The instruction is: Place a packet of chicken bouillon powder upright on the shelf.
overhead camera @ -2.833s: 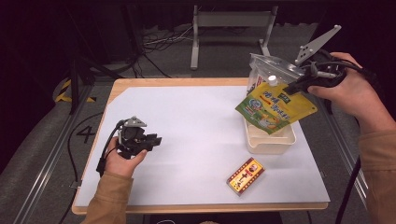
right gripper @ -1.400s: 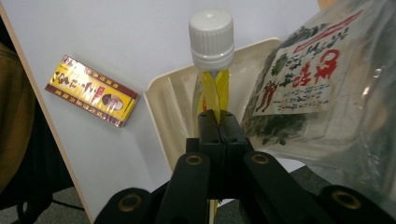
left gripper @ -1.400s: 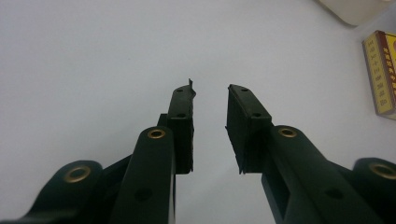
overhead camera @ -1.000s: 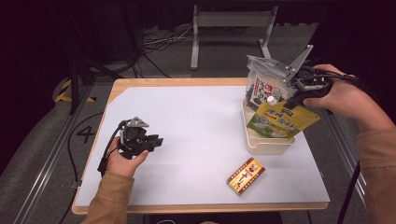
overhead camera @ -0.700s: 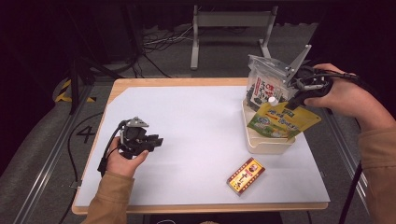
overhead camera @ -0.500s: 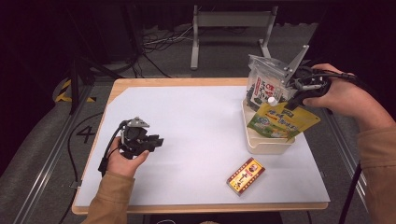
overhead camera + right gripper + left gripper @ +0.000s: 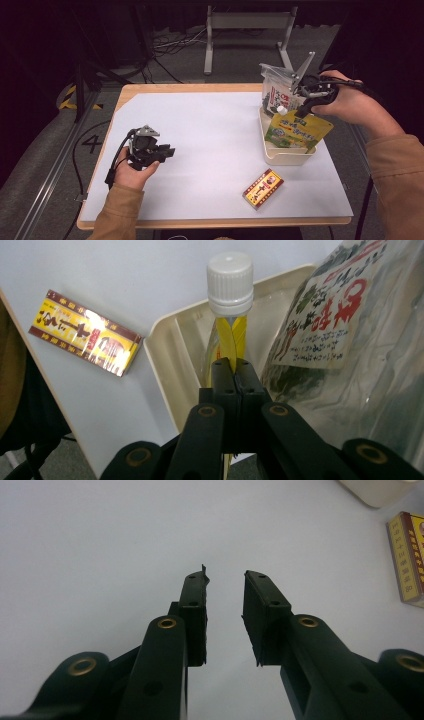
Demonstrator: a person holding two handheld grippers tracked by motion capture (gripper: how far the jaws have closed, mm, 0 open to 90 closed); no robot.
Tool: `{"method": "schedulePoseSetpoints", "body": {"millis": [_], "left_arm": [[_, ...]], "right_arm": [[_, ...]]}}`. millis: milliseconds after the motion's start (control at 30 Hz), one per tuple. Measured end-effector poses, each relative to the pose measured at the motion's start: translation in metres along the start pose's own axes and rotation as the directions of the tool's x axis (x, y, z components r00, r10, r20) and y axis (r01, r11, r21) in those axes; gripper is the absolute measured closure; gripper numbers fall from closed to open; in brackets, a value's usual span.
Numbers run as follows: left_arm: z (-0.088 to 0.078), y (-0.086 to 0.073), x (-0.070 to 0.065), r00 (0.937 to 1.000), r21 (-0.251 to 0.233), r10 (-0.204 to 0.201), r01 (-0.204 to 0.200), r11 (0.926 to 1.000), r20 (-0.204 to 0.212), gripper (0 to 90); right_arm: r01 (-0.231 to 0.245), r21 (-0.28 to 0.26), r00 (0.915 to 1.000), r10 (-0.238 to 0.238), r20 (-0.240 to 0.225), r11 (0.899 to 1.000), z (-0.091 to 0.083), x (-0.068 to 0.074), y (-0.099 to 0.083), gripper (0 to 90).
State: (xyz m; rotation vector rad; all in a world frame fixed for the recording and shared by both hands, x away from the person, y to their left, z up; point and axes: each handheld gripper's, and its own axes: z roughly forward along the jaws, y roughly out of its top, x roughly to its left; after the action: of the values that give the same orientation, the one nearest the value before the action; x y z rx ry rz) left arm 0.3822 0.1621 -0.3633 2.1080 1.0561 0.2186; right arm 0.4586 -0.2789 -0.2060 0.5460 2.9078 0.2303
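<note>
My right gripper (image 7: 301,111) is shut on the top edge of a yellow-green spouted pouch (image 7: 300,131), just below its white cap (image 7: 230,282). The pouch stands with its lower part inside a cream tray (image 7: 287,159) at the table's right side. In the right gripper view the shut gripper (image 7: 235,367) pinches the pouch's yellow seam (image 7: 231,337) over the tray's rim (image 7: 165,355). My left gripper (image 7: 167,151) lies low over the white table at the left. Its jaws are open with a narrow gap, and nothing is in my left gripper (image 7: 225,580).
A clear bag with a printed label (image 7: 275,90) leans in the tray's far end, right beside the pouch (image 7: 345,330). A small yellow and red box (image 7: 263,188) lies flat on the table in front of the tray (image 7: 410,555).
The right gripper has brought the pouch down from above the tray into it, next to the bag; over the last second it has barely shifted. The left hand has stayed put.
</note>
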Motion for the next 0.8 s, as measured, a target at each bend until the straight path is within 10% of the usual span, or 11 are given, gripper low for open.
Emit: {"method": "schedulePoseSetpoints", "body": {"millis": [500, 800], "left_arm": [[0.004, 0.001, -0.004, 0.9999, 0.016, 0.011, -0.011, 0.9998, 0.004, 71.2], [0.010, 0.003, -0.006, 0.9998, 0.024, 0.015, -0.015, 0.9996, 0.016, 66.5]], "right_arm": [[-0.020, -0.107, 0.9995, 0.022, 0.021, 0.994, 0.012, 0.003, -0.001, 77.6], [-0.040, -0.222, 0.9990, 0.043, 0.008, 0.974, 0.001, 0.008, -0.007, 70.8]]}}
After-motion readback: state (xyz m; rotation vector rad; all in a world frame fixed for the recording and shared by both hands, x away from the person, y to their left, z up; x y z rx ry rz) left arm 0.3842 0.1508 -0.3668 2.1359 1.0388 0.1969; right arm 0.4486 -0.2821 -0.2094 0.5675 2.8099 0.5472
